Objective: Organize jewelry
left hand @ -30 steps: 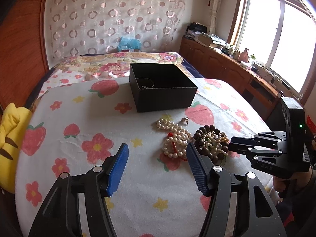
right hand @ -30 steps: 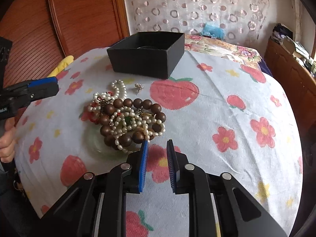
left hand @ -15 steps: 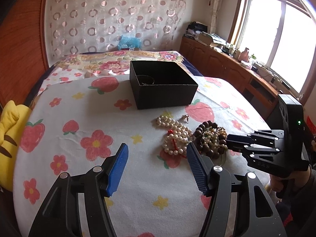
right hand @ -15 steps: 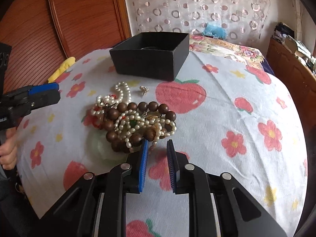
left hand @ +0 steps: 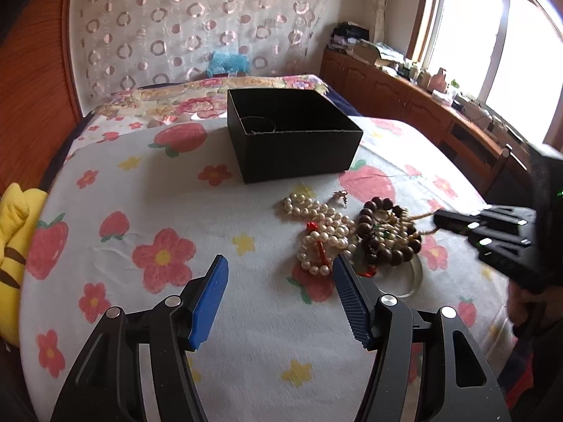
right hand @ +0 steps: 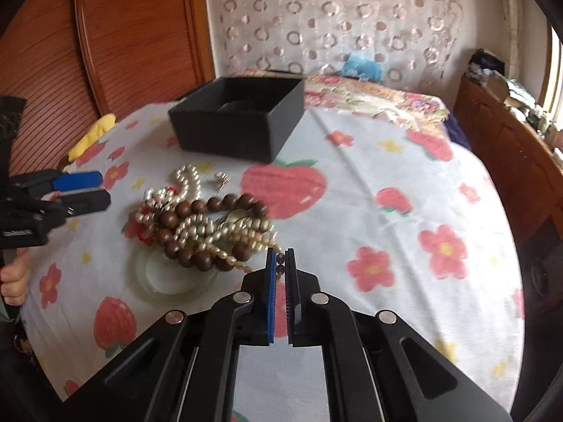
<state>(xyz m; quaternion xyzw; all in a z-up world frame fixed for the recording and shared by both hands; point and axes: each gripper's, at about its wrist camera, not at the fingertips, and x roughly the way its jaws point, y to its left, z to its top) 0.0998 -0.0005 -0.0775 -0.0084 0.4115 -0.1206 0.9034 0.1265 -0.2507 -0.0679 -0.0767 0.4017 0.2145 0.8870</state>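
Note:
A pile of jewelry lies on the flowered cloth: white pearl strands [left hand: 322, 227] [right hand: 183, 184], a brown wooden bead bracelet [left hand: 385, 235] [right hand: 197, 232] and a small-bead strand [right hand: 242, 232]. Part of the pile rests on a clear glass dish [right hand: 172, 277] [left hand: 411, 276]. A small earring [left hand: 341, 197] [right hand: 222, 177] lies beside it. An open black box [left hand: 292, 137] [right hand: 239, 121] stands behind. My right gripper [right hand: 280, 258] [left hand: 440, 219] is shut on the end of the small-bead strand. My left gripper [left hand: 279, 274] [right hand: 84, 190] is open and empty, left of the pile.
A yellow plush toy [left hand: 14, 242] lies at the table's left edge. A floral bed [left hand: 197, 95] sits behind the table. A wooden cabinet with clutter [left hand: 422, 98] runs along the window side. A wooden panel [right hand: 133, 42] stands at the back left.
My right gripper moved forward to the pile and closed on the end of the small-bead strand. My left gripper stayed open and shifted slightly.

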